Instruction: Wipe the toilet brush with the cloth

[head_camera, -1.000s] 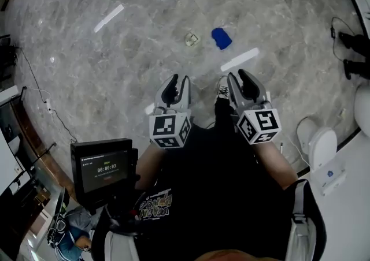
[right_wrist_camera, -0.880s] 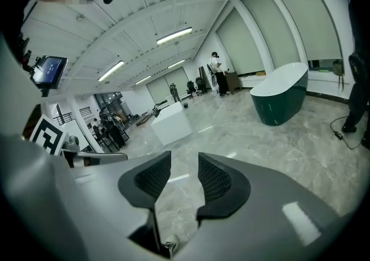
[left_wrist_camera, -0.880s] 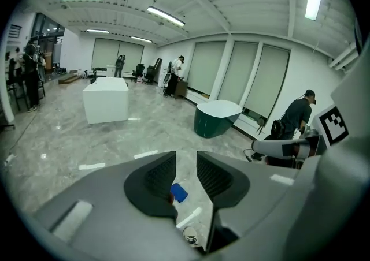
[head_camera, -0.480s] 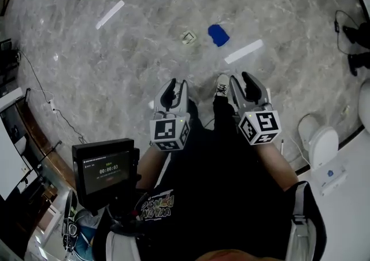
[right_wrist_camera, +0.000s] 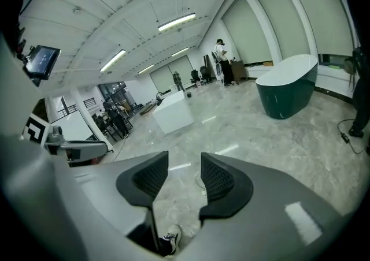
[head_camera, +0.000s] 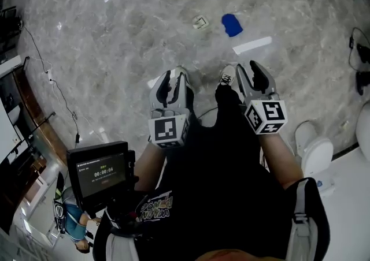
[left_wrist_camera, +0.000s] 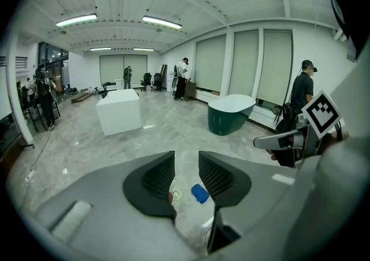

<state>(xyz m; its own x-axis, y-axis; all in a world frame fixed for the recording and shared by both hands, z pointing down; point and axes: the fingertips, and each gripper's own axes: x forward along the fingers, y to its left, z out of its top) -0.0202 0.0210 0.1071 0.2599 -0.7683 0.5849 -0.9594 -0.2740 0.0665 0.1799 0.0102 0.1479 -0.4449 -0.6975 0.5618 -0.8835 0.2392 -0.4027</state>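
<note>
A blue cloth lies crumpled on the grey marble floor, with a small pale square thing to its left. No toilet brush shows clearly in any view. My left gripper and right gripper hang side by side above the person's legs, well short of the cloth. Both pairs of jaws are opening and nothing is between them. In the left gripper view the cloth shows on the floor through the gap of the left gripper. Through the right gripper only floor and a shoe show.
A white floor strip lies near the cloth. A white rounded fixture stands at the right and a small monitor at lower left. Further off are a white block, a dark green bathtub, floor cables and standing people.
Both pairs of jaws stand wider than before. The right gripper has sunk a little. The head view has swung, so the cloth sits further right in the picture.
</note>
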